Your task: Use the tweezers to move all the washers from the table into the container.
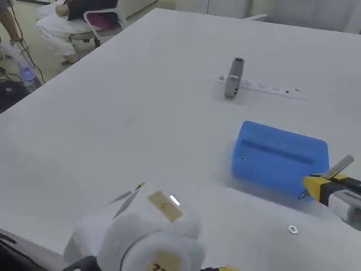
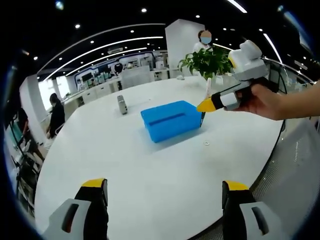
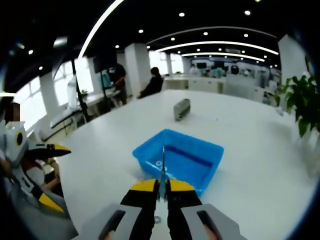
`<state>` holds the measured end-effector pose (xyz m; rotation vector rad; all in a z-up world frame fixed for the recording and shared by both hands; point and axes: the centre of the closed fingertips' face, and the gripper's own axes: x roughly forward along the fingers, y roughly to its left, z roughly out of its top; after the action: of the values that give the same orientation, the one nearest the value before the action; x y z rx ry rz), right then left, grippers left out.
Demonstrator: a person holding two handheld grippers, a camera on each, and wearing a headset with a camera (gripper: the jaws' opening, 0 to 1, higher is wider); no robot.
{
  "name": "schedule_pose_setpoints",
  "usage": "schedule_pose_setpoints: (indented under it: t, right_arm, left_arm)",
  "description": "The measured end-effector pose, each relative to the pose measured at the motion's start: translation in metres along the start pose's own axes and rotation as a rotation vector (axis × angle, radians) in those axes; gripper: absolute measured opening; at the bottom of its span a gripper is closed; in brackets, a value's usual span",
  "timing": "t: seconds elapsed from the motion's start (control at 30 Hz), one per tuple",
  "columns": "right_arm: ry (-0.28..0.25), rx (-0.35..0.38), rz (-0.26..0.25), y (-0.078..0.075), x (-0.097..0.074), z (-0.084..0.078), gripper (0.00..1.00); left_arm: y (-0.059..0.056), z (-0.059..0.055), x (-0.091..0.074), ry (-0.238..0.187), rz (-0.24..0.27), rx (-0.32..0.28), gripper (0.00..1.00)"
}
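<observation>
The left gripper [image 2: 165, 184] is hanging over the table [image 1: 141, 113], jaws wide apart and empty, the right gripper [image 3: 162, 186] is pinching the tweezers [image 3: 163, 162], tips at the edge of the blue container [image 1: 279, 152], and one washer [image 1: 293, 229] is lying on the table just beside it.

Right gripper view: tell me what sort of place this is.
Probably an open-plan office: long ceiling light strips, rows of desks with a person at them, and a potted plant by the white table.
</observation>
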<state>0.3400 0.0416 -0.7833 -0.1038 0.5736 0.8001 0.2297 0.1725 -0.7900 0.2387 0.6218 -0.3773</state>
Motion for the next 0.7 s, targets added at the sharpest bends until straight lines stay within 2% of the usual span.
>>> schedule_pose_setpoints:
  t: [0.2,0.33,0.53,0.7]
  right_arm:
    - [0.052,-0.002,-0.001,0.004,0.002,-0.024,0.04]
    - [0.070,0.002,0.003,0.005,0.005,-0.033,0.04]
    - [0.095,-0.030,0.006,0.006,0.006,-0.039,0.04]
    - [0.086,-0.038,0.002,0.002,0.008,-0.039,0.04]
  left_arm:
    - [-0.001,-0.003,0.002,0.017,-0.007,0.005,0.97]
    - [-0.002,-0.003,0.002,0.020,-0.009,0.008,0.97]
    - [-0.002,-0.003,0.002,0.019,-0.004,0.001,0.97]
    - [-0.002,-0.003,0.002,0.021,-0.002,0.003,0.97]
